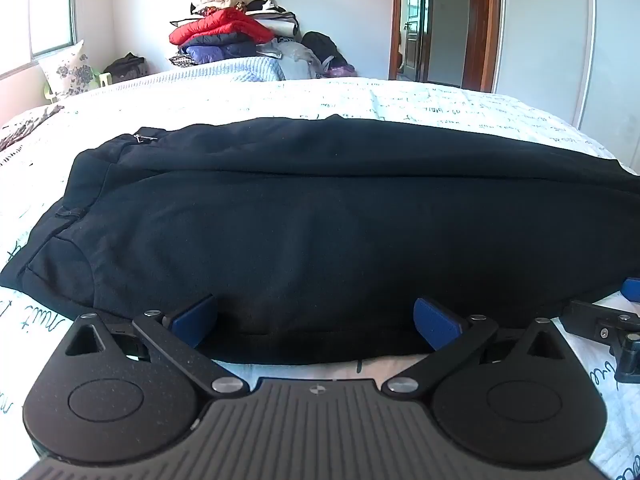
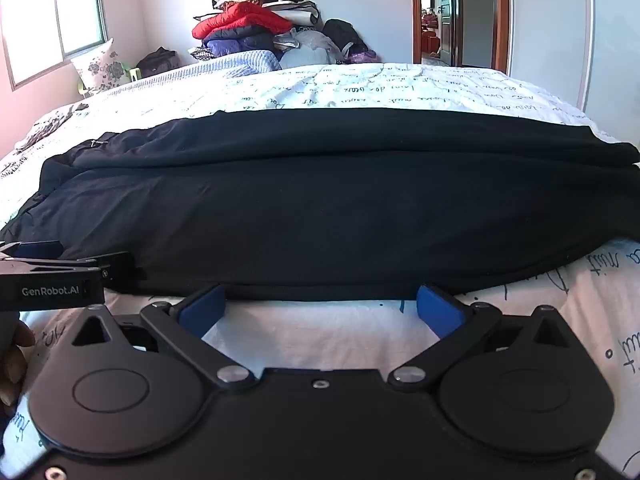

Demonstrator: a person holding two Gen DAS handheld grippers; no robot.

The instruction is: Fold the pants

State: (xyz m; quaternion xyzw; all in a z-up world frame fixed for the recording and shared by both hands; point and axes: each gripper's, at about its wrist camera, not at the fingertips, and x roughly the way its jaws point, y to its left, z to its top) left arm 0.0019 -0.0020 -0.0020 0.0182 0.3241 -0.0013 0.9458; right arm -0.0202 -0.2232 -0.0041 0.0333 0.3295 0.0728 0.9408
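Left wrist view: black pants (image 1: 320, 220) lie lengthwise across the white printed bedspread (image 1: 440, 100), waistband to the left.
The left gripper (image 1: 316, 320) has its blue pads (image 1: 192, 316) spread wide, the near edge of the pants lying between them, no pinch visible. Right wrist view: the right gripper (image 2: 320, 308) is likewise spread wide, its pads (image 2: 438, 308) just short of the pants' (image 2: 320, 200) near hem, over bare bedspread (image 2: 320, 332). The left gripper (image 2: 60, 272) shows at the left edge, beside the pants.
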